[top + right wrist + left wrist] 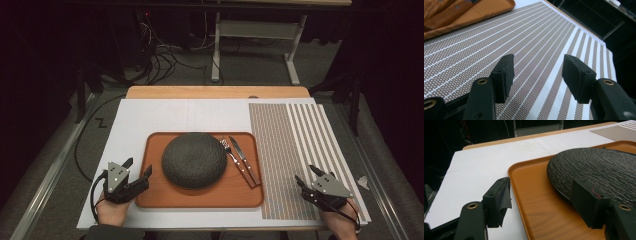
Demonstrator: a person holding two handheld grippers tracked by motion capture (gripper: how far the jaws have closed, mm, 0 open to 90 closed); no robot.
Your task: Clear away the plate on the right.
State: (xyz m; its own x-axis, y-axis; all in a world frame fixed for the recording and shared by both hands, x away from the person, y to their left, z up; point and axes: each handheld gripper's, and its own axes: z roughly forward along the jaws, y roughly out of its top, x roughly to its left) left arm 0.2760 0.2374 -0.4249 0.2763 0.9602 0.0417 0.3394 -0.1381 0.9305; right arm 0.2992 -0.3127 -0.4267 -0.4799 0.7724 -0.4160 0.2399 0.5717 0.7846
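While both tongs are being held open and empty, the left tongs are straddling the nine o'clock rim of the wooden tray, where the dark textured plate is lying upside down. Stiff, fairly heavy and breakable is how the plate is being judged; its thin low edge is being favoured for gripping. The right tongs are hovering over the striped placemat.

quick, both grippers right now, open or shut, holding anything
Left gripper: open, holding nothing, jaws astride the near left edge of the tray.
Right gripper: open, holding nothing, over the striped placemat.
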